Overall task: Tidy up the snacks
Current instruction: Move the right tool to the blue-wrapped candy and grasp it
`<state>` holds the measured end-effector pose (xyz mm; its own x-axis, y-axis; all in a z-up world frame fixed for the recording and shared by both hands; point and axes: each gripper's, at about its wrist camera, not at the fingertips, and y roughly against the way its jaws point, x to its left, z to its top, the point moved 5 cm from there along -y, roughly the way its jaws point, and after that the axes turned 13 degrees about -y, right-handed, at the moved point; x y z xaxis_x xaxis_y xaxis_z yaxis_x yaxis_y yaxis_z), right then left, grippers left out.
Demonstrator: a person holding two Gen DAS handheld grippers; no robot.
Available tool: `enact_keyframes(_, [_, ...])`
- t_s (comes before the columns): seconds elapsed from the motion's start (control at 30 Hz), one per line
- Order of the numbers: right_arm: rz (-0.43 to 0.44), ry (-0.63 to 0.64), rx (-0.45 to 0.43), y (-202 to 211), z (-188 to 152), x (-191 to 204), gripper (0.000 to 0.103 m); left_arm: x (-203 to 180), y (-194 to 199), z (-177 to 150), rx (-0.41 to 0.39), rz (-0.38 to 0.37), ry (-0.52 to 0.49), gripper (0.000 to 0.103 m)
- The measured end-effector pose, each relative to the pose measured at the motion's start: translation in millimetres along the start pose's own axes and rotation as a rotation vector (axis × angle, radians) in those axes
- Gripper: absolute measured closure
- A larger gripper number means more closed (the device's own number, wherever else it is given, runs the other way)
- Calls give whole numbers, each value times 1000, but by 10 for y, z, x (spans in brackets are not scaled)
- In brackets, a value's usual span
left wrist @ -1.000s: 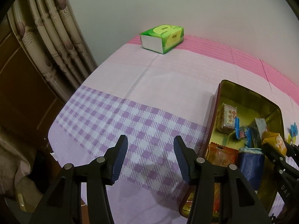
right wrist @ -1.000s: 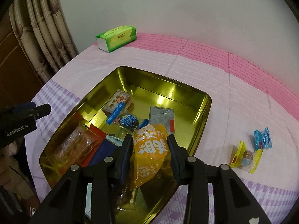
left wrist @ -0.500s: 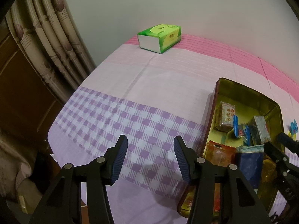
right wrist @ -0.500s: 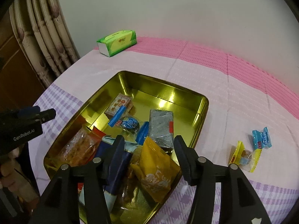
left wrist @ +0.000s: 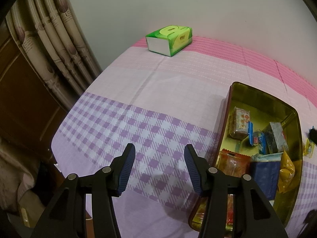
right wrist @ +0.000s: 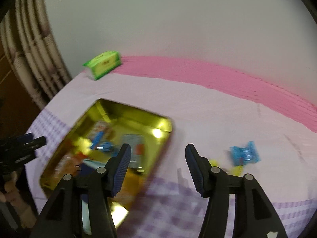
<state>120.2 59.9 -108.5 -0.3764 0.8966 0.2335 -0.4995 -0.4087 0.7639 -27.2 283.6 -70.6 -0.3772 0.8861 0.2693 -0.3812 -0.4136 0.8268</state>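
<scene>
A gold tin point(left wrist: 227, 107) on the right of the cloth holds several wrapped snacks, among them a yellow bag point(left wrist: 286, 170) lying at its near end. My left gripper point(left wrist: 159, 158) hangs open over the purple checked cloth, left of the tin, with nothing between its fingers. The right wrist view is blurred by motion. There my right gripper point(right wrist: 157, 158) hovers over the tin's point(right wrist: 134, 109) right rim, its jaws opening and empty. A blue candy point(right wrist: 244, 153) and a yellow candy point(right wrist: 236, 168) lie on the cloth to its right.
A green tissue box point(left wrist: 170, 39) stands at the far edge by the wall. Curtains point(left wrist: 49, 45) hang at the left, past the table's edge. Checked and pink cloth covers the table.
My right gripper opened and let the yellow bag drop into the tin. It then drew back and swung right towards the loose candies. The left gripper kept still.
</scene>
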Motion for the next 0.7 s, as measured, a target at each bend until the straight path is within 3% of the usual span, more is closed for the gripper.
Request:
enact_keyframes(0.17, [-85, -95, 22, -9, 144, -549, 48, -1, 4, -8, 1, -1, -5, 50])
enact_keyframes(0.3, [-122, -233, 92, -102, 227, -968, 48, -5, 11, -23, 2, 0, -14, 50])
enact_keyframes(0.5, [-135, -498, 214, -313, 259, -1387, 48, -11, 5, -23, 4, 0, -16, 50])
enact_keyframes(0.7, [-121, -699, 285, -446, 264, -1555, 48, -28, -25, -23, 13, -5, -24, 49])
